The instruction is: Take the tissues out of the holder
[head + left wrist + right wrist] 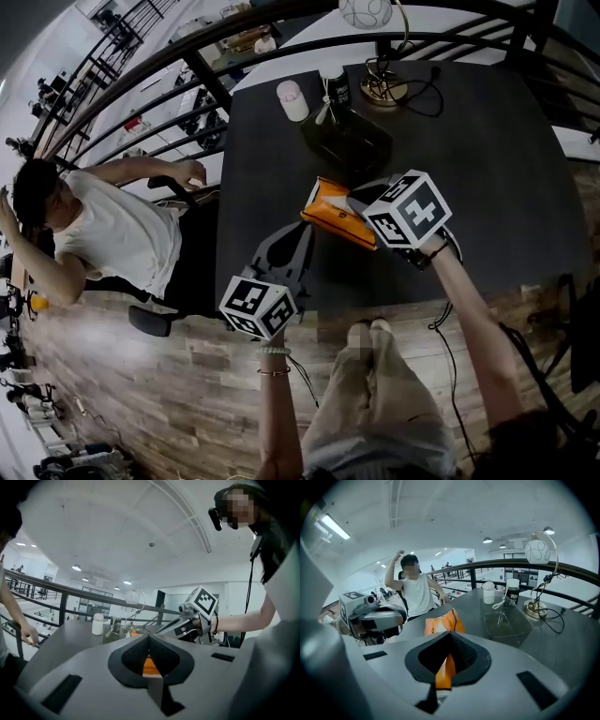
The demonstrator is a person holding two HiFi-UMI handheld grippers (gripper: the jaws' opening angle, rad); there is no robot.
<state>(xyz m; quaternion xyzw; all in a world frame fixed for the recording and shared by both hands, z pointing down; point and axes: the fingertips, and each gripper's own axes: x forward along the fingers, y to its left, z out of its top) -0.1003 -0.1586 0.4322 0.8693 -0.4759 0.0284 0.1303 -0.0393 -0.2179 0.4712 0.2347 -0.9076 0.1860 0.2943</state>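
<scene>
Head view: the tissue pack, a flat rectangle in glossy orange film, sits tilted over the dark matte table. It is outside the clear, box-shaped holder beyond it. The left gripper meets the pack's near-left corner and the right gripper its right end.

Left gripper view: the ribbed black pads are pressed together at the tips, with orange film caught between them.

Right gripper view: the pads are likewise closed, pinching the pack's thin edge. Creased film projects past the tips.

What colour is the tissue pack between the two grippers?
The tissue pack is orange. It shows best in the head view, against the dark table.
</scene>
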